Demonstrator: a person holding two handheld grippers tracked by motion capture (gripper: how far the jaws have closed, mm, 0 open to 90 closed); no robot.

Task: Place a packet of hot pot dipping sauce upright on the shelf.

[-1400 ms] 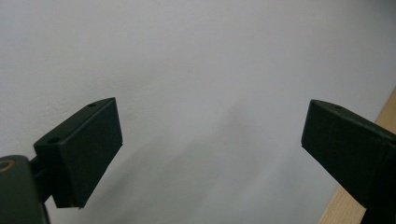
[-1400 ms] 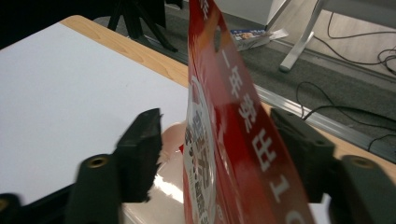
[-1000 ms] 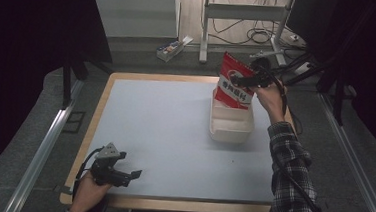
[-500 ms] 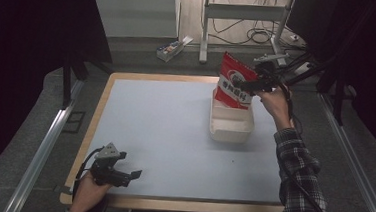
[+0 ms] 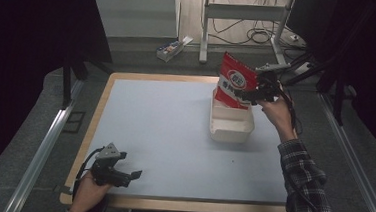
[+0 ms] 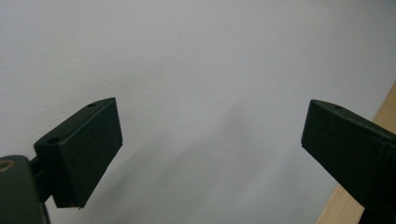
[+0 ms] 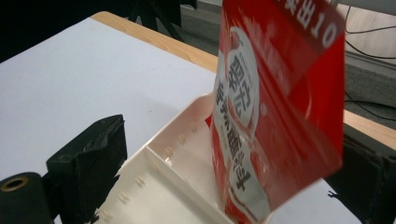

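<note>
Red snack pouch (image 5: 235,87) w/ white oval logo and white print stands upright in the far end of a white plastic bin (image 5: 231,123), on the right half of the table (image 5: 164,134). In the right gripper view the pouch (image 7: 275,107) looks glossy and creased, w/ a silver panel low down and large white characters across the top band; the bin (image 7: 163,186) has a divider wall inside.

Right gripper (image 5: 257,91) is beside the pouch's right edge at upper-mid height, hand (image 5: 276,112) behind it. In its own view the jaws stand wide apart, one either side of the pouch; whether they touch it, can't tell.

Left gripper (image 5: 121,174) rests near the front-left corner of the table, held by the left hand (image 5: 87,194). Its jaws are spread wide, nothing between them, just grey table surface and a strip of wood edge at right.

Vs 0.5 s ago: pouch and right gripper in about the same spot; right forearm sits a bit lower/closer in. Left gripper unchanged.

Hard to see: pouch bottom is hidden inside the bin; right jaw in the right gripper view is partly behind the pouch; print is too blurred to read fully.
</note>
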